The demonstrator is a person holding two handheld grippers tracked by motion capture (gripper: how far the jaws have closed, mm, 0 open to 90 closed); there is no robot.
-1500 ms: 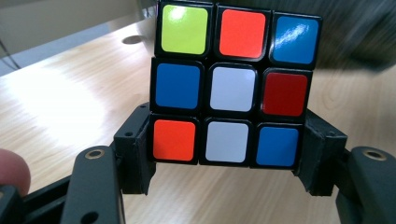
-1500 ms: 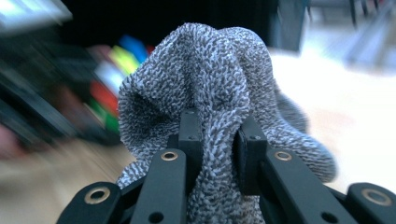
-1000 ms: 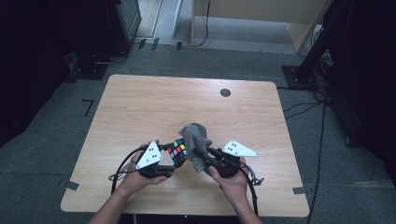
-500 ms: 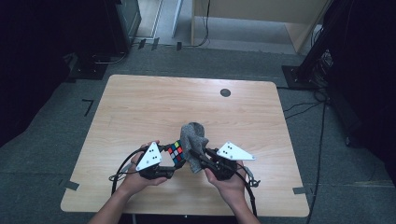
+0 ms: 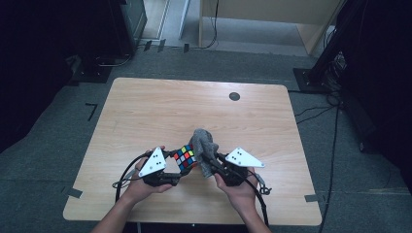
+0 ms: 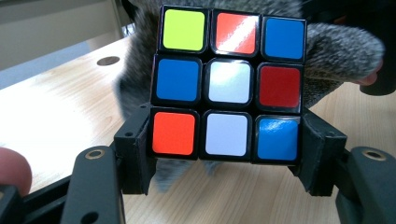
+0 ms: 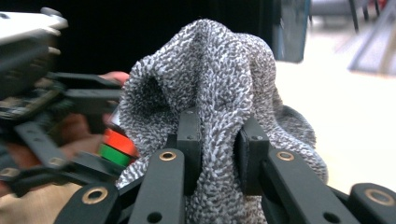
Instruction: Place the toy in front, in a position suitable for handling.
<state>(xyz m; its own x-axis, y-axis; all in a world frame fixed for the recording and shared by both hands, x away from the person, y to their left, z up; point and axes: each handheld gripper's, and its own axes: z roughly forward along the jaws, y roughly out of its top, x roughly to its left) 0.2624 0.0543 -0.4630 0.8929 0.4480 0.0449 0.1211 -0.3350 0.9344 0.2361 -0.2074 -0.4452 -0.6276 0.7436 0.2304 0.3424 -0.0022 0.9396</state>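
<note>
A scrambled puzzle cube (image 5: pixel 184 157) (image 6: pixel 229 84) is clamped by its bottom layer between the jaws of my left gripper (image 5: pixel 179 165) (image 6: pixel 226 154), held just above the wooden table (image 5: pixel 160 111). Pressed against the cube's right and far side is a grey knitted cloth (image 5: pixel 204 145) (image 7: pixel 215 79) (image 6: pixel 336 56). My right gripper (image 5: pixel 210 161) (image 7: pixel 218 154) is shut on a fold of that cloth. In the right gripper view a red and green edge of the cube (image 7: pixel 116 147) peeks out to the left of the cloth.
A small dark round hole (image 5: pixel 234 96) sits in the table near its far edge. Cables trail from both grippers toward the near edge. Dark stands and equipment ring the table on the grey floor.
The cloth has moved along the cube with my right gripper, a little toward the far side and up. The left gripper and the cube have kept still.
</note>
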